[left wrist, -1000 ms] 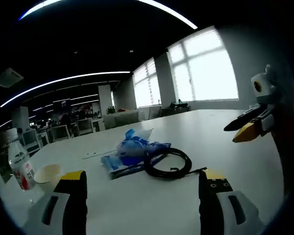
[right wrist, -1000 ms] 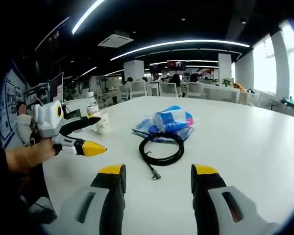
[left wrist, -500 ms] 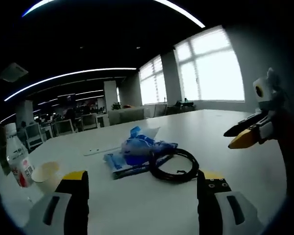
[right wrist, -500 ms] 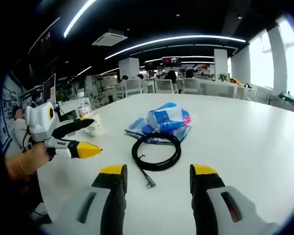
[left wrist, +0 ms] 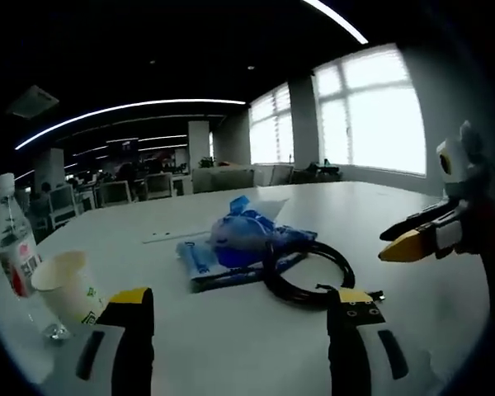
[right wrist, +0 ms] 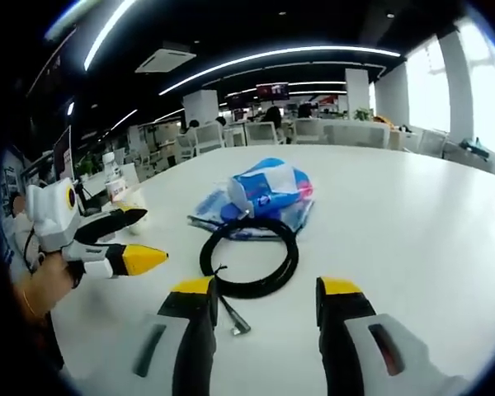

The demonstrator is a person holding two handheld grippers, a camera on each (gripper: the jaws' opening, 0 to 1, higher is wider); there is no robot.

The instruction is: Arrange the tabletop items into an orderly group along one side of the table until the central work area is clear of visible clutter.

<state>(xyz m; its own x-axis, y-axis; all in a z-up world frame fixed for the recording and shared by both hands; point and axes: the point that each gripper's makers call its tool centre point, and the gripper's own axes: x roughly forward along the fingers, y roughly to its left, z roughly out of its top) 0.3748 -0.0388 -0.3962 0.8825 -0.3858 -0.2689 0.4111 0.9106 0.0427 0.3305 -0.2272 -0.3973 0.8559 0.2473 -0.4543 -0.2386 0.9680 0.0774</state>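
Note:
On the white table lies a coiled black cable, just ahead of both grippers. Behind it rests a blue plastic packet on a flat blue pouch. A paper cup and a clear water bottle stand at one side. My left gripper is open above the table with nothing between its jaws, and appears at the left of the right gripper view. My right gripper is open and empty too, seen at the right of the left gripper view.
A person's hand holds the left gripper. The white table stretches wide and bare toward the windows. Office desks and chairs stand beyond its far edge.
Both views have moved closer to the cable and packet. The cup and bottle now sit nearer in the left gripper view. Nothing on the table has shifted.

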